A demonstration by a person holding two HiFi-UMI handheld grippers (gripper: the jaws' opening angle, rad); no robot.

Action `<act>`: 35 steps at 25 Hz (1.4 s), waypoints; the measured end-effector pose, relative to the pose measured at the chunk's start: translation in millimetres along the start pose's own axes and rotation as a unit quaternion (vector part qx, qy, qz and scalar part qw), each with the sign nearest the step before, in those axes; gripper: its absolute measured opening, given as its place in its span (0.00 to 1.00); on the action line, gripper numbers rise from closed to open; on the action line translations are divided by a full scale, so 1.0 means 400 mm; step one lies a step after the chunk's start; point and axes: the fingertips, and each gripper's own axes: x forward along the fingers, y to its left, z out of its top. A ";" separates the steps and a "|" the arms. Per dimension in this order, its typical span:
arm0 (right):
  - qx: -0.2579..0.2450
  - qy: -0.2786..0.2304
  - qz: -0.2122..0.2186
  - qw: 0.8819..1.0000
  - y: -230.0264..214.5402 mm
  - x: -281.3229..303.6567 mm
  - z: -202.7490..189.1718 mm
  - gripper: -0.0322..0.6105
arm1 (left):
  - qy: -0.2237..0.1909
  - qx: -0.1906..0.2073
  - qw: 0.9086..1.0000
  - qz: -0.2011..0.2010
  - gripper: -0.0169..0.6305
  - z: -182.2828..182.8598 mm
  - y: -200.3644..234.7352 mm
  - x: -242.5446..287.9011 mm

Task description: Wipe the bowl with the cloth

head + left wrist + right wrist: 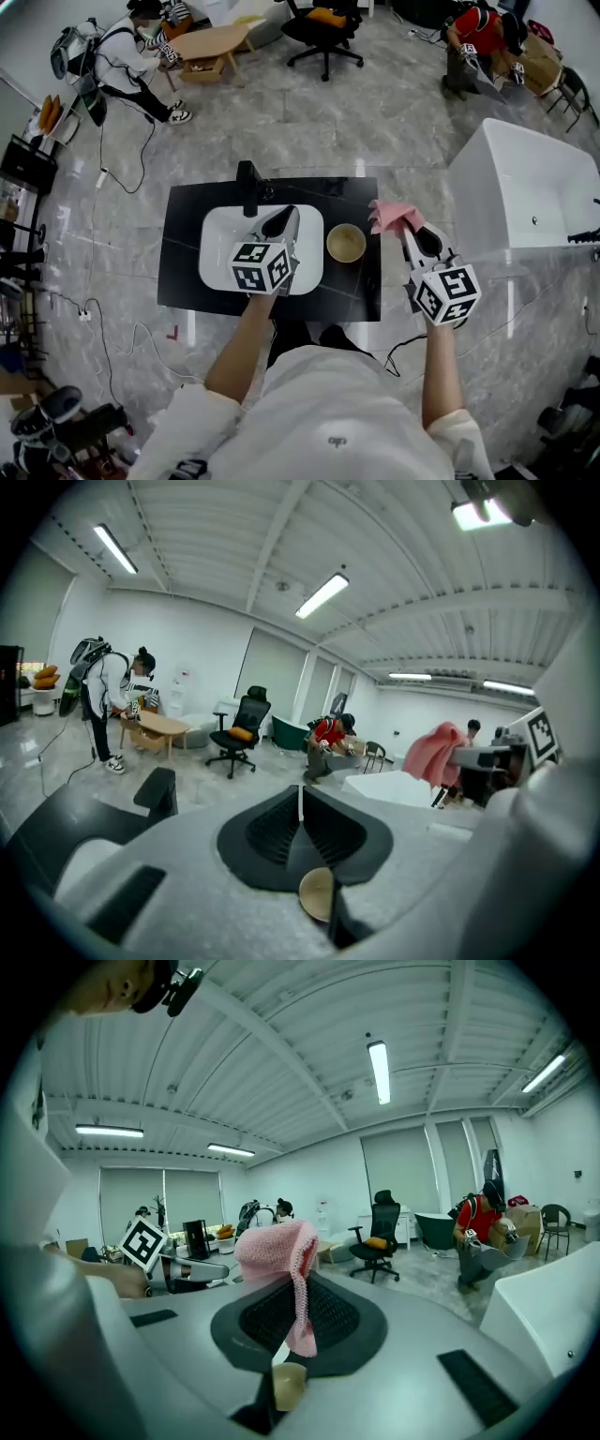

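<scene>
The tan bowl (pixel 346 244) stands upright on the black table (pixel 183 253), just right of the white sink basin (pixel 217 246). My left gripper (pixel 279 222) hangs over the basin's right part, left of the bowl; its jaws (pixel 300 803) meet along a thin line with nothing between them. To the right of the bowl my right gripper (pixel 411 232) is shut on the pink cloth (pixel 392 215). The knitted cloth (pixel 277 1251) bunches above the right gripper's jaw tips (pixel 298 1290), one strip hanging down between them. From the left gripper view the cloth (pixel 434 752) shows at the right.
A black faucet (pixel 247 187) rises at the basin's back edge. A large white tub (pixel 534 187) stands to the right of the table. Farther off are a black office chair (pixel 323 33), a low wooden table (pixel 211 42) and people working on the floor.
</scene>
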 end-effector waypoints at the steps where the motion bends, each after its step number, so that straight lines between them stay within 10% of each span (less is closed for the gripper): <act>1: -0.004 -0.005 0.002 1.000 0.003 0.003 0.017 0.08 | -0.014 0.002 1.000 -0.004 0.06 0.029 -0.005 -0.013; 12: -0.029 -0.066 0.007 0.997 0.034 -0.004 0.154 0.07 | -0.100 0.059 0.993 -0.035 0.05 0.254 -0.055 -0.153; 35: -0.036 -0.061 0.011 0.997 0.063 -0.014 0.147 0.07 | -0.095 0.076 0.992 -0.043 0.05 0.257 -0.072 -0.166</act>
